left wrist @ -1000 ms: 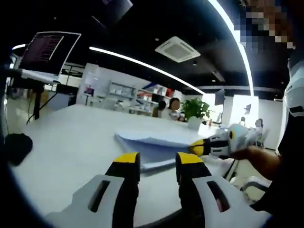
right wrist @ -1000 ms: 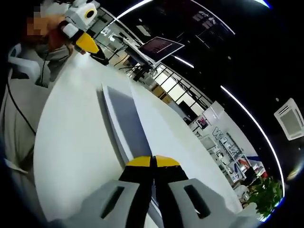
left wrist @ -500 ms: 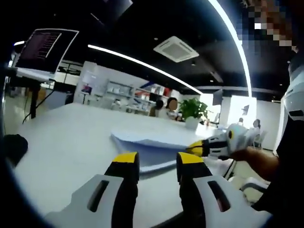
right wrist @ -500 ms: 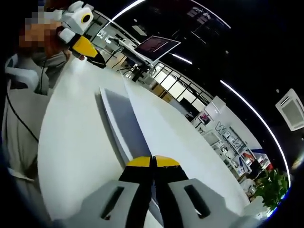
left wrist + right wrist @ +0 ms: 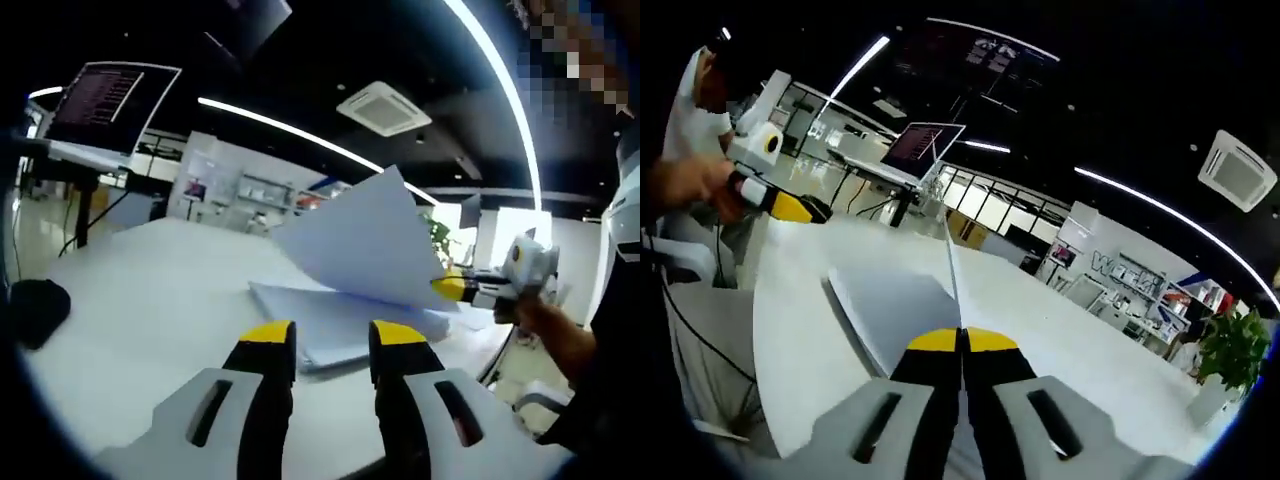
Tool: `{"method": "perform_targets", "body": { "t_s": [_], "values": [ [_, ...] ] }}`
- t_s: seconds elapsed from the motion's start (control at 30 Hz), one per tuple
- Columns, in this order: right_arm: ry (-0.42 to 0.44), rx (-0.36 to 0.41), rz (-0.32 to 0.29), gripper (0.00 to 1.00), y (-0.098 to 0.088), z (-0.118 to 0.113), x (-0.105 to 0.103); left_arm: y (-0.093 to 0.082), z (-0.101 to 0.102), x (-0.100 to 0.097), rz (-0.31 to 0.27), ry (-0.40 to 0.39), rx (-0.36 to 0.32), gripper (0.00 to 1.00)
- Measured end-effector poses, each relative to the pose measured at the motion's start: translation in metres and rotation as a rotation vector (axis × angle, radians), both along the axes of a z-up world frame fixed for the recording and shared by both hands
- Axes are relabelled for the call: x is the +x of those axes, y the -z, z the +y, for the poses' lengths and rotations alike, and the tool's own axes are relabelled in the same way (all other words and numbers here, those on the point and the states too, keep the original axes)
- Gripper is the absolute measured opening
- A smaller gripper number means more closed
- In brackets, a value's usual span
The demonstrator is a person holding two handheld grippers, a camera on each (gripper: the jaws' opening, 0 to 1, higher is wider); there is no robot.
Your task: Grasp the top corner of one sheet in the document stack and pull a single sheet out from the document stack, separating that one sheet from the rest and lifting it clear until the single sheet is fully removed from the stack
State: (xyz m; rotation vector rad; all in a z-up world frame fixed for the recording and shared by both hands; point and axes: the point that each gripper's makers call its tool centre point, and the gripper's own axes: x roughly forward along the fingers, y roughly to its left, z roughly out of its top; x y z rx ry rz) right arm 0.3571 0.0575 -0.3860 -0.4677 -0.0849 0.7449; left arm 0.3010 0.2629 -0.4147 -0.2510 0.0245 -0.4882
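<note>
Since the earlier frame, the right tool, clamped on one sheet, has raised it off the document stack. Left tool hovers with jaws apart above the worktop. Next: lift until the trailing edge clears the stack.

White grippers carry black, yellow-tipped fingers.

An open-plan office: a long white table, a monitor on a stand past its far edge, a ceiling air-conditioning cassette and strip lights on a black ceiling, display shelving along the back wall, and a potted plant.
</note>
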Motion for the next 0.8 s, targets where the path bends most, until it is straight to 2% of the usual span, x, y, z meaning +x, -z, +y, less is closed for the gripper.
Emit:
{"method": "perform_targets", "body": {
  "t_s": [0.13,0.2,0.27,0.4,0.5,0.57,0.63,0.8],
  "values": [
    [0.021,0.106,0.081,0.02,-0.011,-0.017,0.003,0.0,0.011,0.003,0.008,-0.043,-0.007,0.28],
    [0.034,0.132,0.095,0.02,-0.018,-0.026,0.006,0.0,0.017,0.003,0.014,-0.057,-0.015,0.28],
    [0.048,0.167,0.149,0.02,-0.02,-0.034,0.009,-0.001,0.02,0.004,0.02,-0.066,-0.024,0.28],
    [0.052,0.239,0.209,0.02,-0.031,-0.047,0.013,-0.002,0.021,0.005,0.037,-0.073,-0.038,0.28],
    [0.064,0.272,0.257,0.02,-0.037,-0.06,0.016,0.001,0.023,0.006,0.074,-0.085,-0.04,0.28],
    [0.063,0.304,0.302,0.02,-0.04,-0.068,0.016,0.009,0.026,0.006,0.142,-0.104,-0.034,0.28],
    [0.063,0.327,0.325,0.02,-0.044,-0.074,0.017,0.009,0.026,0.007,0.135,-0.108,0.021,0.28],
    [0.076,0.402,0.366,0.02,-0.055,-0.101,0.021,0.006,0.023,0.007,0.13,-0.087,-0.005,0.26]
  ]
}}
